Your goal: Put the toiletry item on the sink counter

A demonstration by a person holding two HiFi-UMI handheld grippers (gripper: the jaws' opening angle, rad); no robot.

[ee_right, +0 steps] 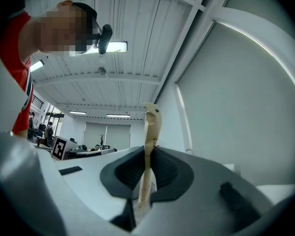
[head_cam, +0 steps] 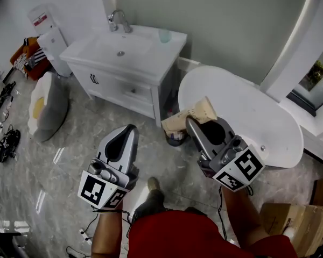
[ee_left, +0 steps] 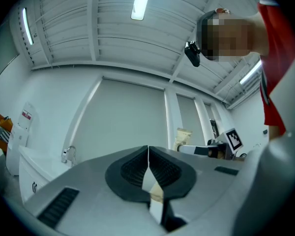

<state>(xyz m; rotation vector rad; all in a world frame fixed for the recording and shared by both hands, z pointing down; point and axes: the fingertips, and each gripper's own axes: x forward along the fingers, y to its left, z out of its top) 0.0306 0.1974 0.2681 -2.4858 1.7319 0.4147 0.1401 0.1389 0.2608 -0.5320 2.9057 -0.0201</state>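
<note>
We hold the beige tube [head_cam: 189,113] clamped in the right tool [head_cam: 189,122], over the round table's [head_cam: 269,128] left edge | left tool [head_cam: 130,129] closed, empty | sink worktop [head_cam: 161,69] far, well apart from tube | open floor [head_cam: 70,165] lies between.

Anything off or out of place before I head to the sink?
Nothing spilled or damaged. The flat beige toiletry tube is pinched in the right tongs; the white sink counter is tidy. Black cables strewn on the grey marble floor look untidy.
</note>
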